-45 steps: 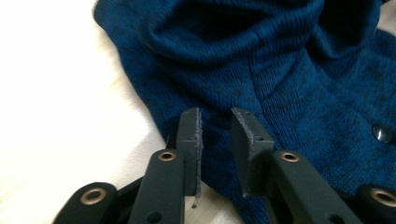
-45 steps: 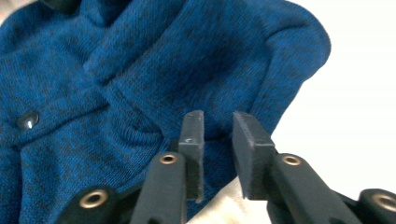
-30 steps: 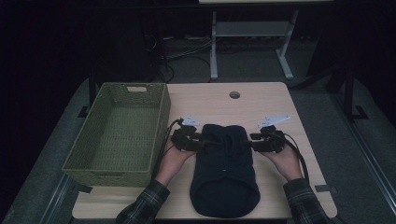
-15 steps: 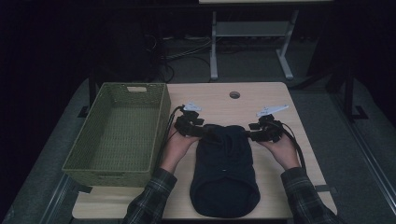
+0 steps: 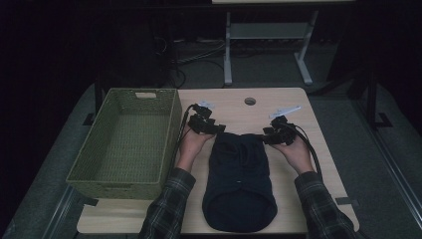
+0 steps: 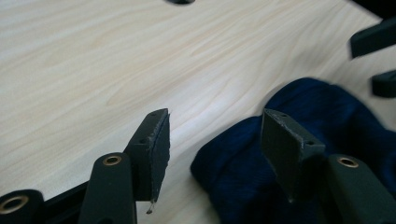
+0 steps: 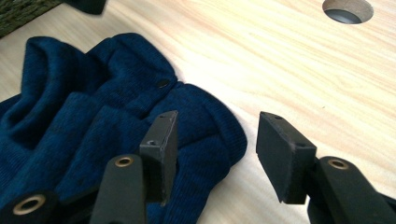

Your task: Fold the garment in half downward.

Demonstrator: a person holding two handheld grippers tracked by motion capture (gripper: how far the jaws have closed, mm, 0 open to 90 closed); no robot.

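A dark blue knitted garment (image 5: 241, 184) lies folded lengthwise on the light wooden table (image 5: 229, 107). My left gripper (image 5: 211, 127) is at its far left corner and my right gripper (image 5: 271, 135) at its far right corner, each held in a hand. In the left gripper view the left gripper (image 6: 217, 140) stands open, with the garment's edge (image 6: 243, 163) lying low between the jaws, nearer the right one. In the right gripper view the right gripper (image 7: 219, 144) is open too, straddling a rounded corner of the garment (image 7: 205, 126). No pad presses on the cloth.
A green woven basket (image 5: 114, 186) stands to the left of the garment, nothing showing inside it. A round cable hole (image 5: 250, 101) sits in the table near its far edge. Checked sleeves come in from the bottom. Beyond the table stand desk legs (image 5: 228, 55) and cables.
Both hands have slid along the garment's sides away from the person, from its middle up to its far corners. The garment has stayed in place.
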